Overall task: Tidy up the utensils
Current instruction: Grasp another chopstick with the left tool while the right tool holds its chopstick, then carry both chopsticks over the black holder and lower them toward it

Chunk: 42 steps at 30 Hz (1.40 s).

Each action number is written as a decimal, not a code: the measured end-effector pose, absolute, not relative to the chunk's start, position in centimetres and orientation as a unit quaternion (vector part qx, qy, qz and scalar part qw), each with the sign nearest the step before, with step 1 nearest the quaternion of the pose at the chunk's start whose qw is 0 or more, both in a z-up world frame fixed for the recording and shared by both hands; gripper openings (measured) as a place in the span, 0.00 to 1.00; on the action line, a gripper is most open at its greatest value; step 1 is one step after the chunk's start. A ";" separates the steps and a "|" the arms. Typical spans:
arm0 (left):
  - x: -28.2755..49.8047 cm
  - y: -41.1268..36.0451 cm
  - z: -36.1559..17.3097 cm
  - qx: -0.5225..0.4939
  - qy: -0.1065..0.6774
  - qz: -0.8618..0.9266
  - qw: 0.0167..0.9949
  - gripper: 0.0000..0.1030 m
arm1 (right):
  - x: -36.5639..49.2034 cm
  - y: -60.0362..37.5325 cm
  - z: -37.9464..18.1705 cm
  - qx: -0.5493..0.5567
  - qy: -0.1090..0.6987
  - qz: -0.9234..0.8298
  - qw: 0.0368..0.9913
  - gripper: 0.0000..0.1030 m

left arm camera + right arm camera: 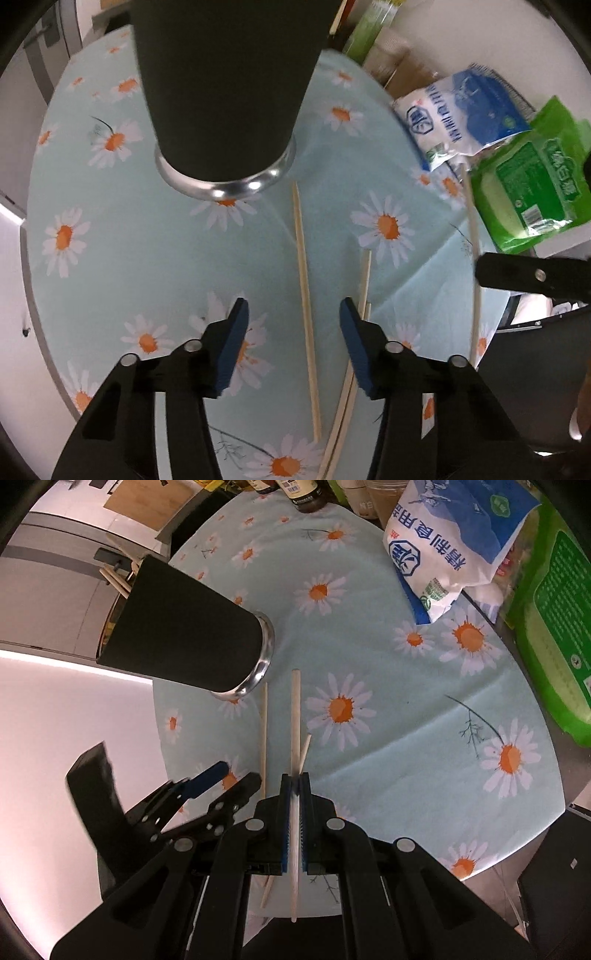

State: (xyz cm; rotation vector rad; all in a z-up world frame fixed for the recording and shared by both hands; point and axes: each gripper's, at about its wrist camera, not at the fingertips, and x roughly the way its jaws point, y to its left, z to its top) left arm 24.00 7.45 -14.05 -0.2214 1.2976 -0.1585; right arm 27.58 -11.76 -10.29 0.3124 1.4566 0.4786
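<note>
right gripper (294, 781): clamped on one chopstick (295, 716) near mid-length, stick running forward between the blue pads, front end raised clear of the cloth; looks held this way so the tip can be aimed at the holder's mouth
left gripper (293, 314): jaws part-open, nothing pressed between them; a loose chopstick (304, 299) lies on the cloth in the gap, so likely lined up for a pick
other sticks: two more chopsticks (364, 280) lie just right of the left gripper, partly under its finger
holder (184, 635): black cup with a steel base ring, upright on the table (147, 251), near the sticks' far ends
holder contents: chopstick ends (116, 579) poke from the rim in the right wrist view; inside not visible
table edge: salt bag (443, 546) and green packet (532, 184), apart from the sticks
</note>
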 end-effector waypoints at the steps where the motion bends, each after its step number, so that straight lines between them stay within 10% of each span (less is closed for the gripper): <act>1: 24.4 7.3 -14.3 -0.102 0.609 -0.071 0.783 0.41 | 27.7 -12.1 -10.3 0.143 0.656 0.220 0.707 0.05; 18: 28.0 4.5 -15.6 -0.064 0.665 -0.007 0.744 0.03 | 30.1 -15.2 -10.5 0.129 0.645 0.279 0.700 0.05; 42: 22.4 6.8 -8.5 -0.125 0.570 0.014 0.812 0.03 | 31.3 -11.5 -9.8 0.116 0.643 0.312 0.690 0.05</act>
